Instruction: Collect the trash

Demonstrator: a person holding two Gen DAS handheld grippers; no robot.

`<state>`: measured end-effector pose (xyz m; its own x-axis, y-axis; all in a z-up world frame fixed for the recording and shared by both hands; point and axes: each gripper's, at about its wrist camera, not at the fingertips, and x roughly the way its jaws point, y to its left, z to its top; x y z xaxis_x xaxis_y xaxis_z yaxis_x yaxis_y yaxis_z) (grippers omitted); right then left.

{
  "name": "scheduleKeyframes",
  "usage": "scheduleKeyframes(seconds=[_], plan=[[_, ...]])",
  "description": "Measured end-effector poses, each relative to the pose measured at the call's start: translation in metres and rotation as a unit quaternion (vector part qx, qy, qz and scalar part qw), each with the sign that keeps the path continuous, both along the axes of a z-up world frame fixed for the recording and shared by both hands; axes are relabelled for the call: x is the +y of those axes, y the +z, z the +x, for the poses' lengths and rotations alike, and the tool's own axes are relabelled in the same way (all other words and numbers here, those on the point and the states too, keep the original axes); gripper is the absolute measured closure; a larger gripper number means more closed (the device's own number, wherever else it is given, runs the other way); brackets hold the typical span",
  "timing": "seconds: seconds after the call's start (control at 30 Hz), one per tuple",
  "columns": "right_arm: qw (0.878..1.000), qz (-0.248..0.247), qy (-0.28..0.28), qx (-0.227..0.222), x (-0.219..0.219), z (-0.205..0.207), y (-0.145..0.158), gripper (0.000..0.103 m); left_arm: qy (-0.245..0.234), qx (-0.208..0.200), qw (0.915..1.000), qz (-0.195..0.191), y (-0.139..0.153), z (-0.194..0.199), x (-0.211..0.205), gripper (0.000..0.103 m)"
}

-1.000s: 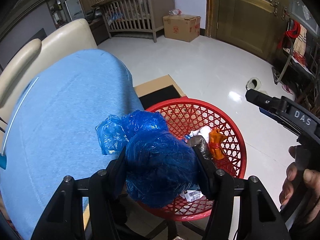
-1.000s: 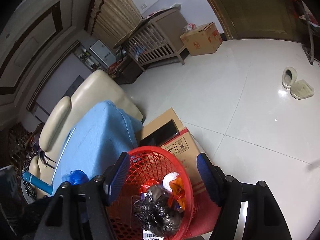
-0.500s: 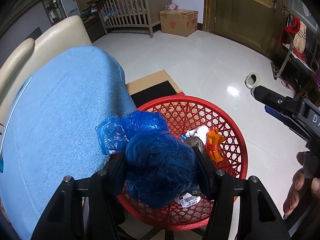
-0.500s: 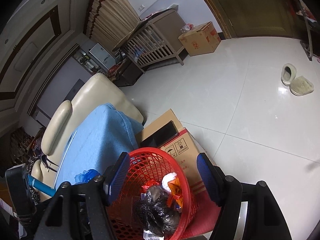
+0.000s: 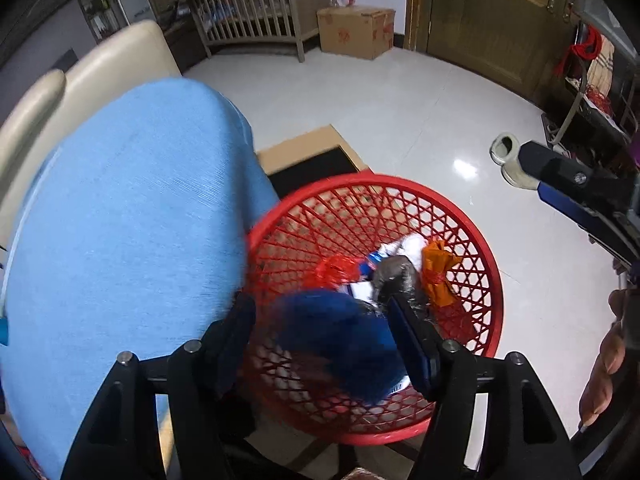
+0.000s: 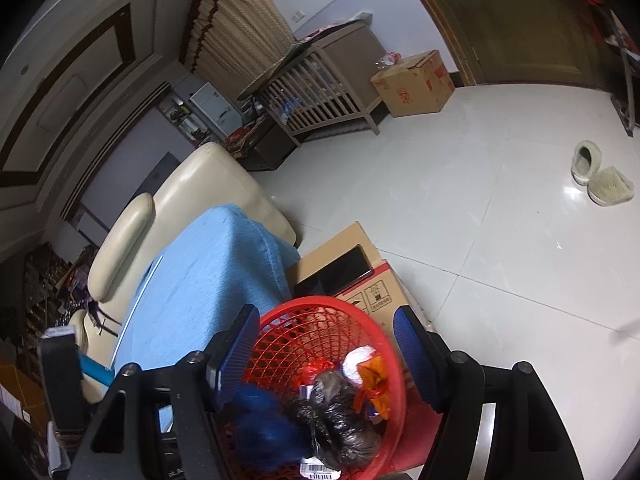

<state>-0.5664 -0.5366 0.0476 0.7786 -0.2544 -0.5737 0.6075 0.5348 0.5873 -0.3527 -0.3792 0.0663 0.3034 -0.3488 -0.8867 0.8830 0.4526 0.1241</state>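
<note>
Since a moment ago the blue bag (image 5: pixel 340 336) has dropped out from between the fingers of the left hand-held gripper (image 5: pixel 324 344), whose jaws have just been opening. It now shows as a blurry blue blob lower down, inside the red mesh basket (image 5: pixel 472 224), and the pads aren't pressing on it. So left jaws are apart, nothing clamped.

Right hand-held gripper (image 6: pixel 324 344) has its blue-padded jaws apart too, empty, hanging over the same basket. From that side you can see the blue bag sitting at the near left of the basket, next to a black bag (image 6: pixel 340 420) and an orange wrapper (image 6: pixel 374 380), with a bit of white paper behind them.

Basket sits just beside a blue blanket (image 5: pixel 120 220) draped over a cream sofa (image 6: pixel 200 184), and up against a cardboard box (image 6: pixel 352 264) on the white tile floor (image 6: pixel 500 240). Farther off: a pair of slippers (image 6: pixel 600 176), a wooden crib (image 6: pixel 320 92) and another carton (image 6: pixel 416 80).
</note>
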Motion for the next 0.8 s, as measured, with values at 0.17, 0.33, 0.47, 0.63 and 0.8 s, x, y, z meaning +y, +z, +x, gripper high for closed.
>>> scheduleKeyframes(seconds=[0.17,0.33,0.47,0.63,0.8], plan=[[0.999,-0.016,0.03,0.006,0.019,0.017,0.011,0.03,0.018,-0.025,0.999,-0.032,0.024,0.009,0.028,0.034],[0.997,-0.039,0.064,0.009,0.043,0.039,0.026,0.03,0.061,-0.029,0.9953,-0.069,0.045,0.026,0.065,0.034],[0.994,-0.064,0.092,0.011,0.066,0.055,0.04,0.03,0.1,-0.029,0.9895,-0.101,0.059,0.039,0.095,0.034],[0.985,-0.11,0.132,0.022,0.099,0.069,0.057,0.03,0.14,-0.032,0.9811,-0.13,0.069,0.049,0.128,0.034],[0.97,-0.171,0.16,0.062,0.13,0.066,0.061,0.023,0.163,-0.03,0.9745,-0.151,0.072,0.054,0.15,0.028]])
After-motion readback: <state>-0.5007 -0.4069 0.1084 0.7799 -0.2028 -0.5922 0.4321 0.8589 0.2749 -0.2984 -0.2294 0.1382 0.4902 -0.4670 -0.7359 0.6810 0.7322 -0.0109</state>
